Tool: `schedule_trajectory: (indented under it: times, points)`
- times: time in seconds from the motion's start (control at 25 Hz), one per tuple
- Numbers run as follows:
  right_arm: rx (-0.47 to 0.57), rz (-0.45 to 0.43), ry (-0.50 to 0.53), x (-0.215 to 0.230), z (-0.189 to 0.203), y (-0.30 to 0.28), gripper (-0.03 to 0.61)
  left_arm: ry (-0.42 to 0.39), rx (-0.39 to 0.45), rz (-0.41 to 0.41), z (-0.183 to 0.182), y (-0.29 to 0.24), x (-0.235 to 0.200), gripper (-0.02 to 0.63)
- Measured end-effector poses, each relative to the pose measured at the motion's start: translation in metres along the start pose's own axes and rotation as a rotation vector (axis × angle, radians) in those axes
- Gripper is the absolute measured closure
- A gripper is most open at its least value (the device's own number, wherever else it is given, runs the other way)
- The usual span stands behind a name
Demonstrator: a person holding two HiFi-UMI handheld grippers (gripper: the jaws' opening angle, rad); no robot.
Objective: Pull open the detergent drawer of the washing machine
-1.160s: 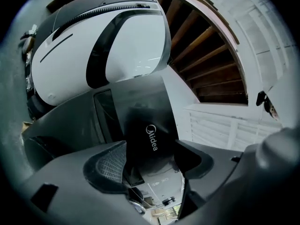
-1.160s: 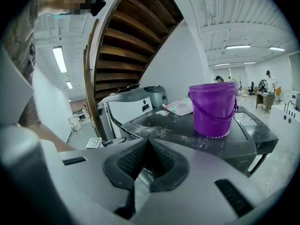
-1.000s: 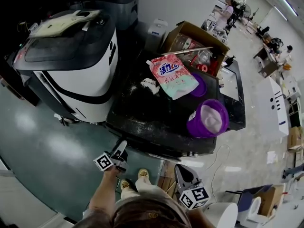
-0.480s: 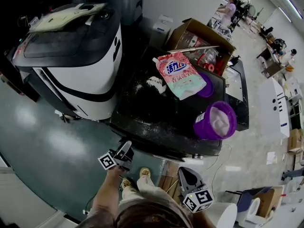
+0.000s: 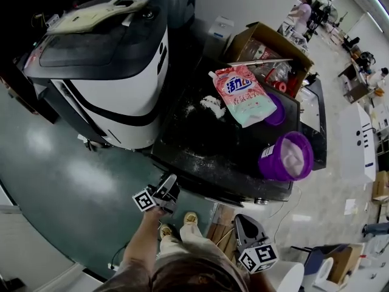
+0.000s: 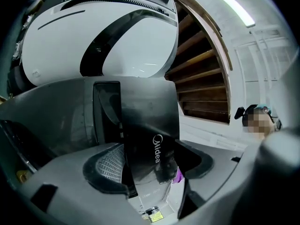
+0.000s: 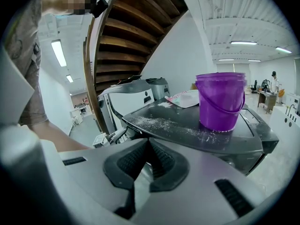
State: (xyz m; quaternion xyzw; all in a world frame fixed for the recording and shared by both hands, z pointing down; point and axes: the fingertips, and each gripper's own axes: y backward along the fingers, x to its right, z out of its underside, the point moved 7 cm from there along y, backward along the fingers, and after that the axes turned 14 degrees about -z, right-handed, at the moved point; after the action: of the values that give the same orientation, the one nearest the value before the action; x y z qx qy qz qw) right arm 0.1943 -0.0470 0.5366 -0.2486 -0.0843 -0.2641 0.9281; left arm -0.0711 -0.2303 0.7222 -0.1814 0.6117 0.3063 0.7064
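The black washing machine (image 5: 206, 145) stands in the middle of the head view, its top dusted with white powder. My left gripper (image 5: 169, 186) is right at its front edge. In the left gripper view a glossy dark panel printed "Midea" (image 6: 150, 135) fills the gap of the left gripper (image 6: 152, 162), whose jaws stand apart on either side of it; contact is not clear. My right gripper (image 5: 242, 222) hangs lower, short of the machine, and is shut (image 7: 147, 146) on nothing. The right gripper view looks across the washer top (image 7: 187, 125).
A purple bucket (image 5: 284, 157) and a pink detergent pouch (image 5: 246, 95) sit on the washer top. A white-and-black machine (image 5: 115, 72) stands to its left and an open cardboard box (image 5: 267, 47) behind. A wooden staircase (image 7: 126, 41) rises overhead.
My left gripper has moved forward to the washer's front edge. The right gripper has stayed low and shut, shifting only slightly.
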Motion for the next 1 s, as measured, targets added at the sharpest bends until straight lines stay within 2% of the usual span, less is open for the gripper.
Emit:
schedule_trajectory:
  times: [0.44,1.0]
  points:
    - [-0.026,0.008,0.011,-0.003,0.003,0.002,0.577,0.051,0.052,0.024,0.002,0.004,-0.003,0.318]
    - [-0.023,-0.002,0.005,-0.015,0.012,0.008,0.577,0.064,0.054,0.029,0.012,0.033,-0.002,0.321]
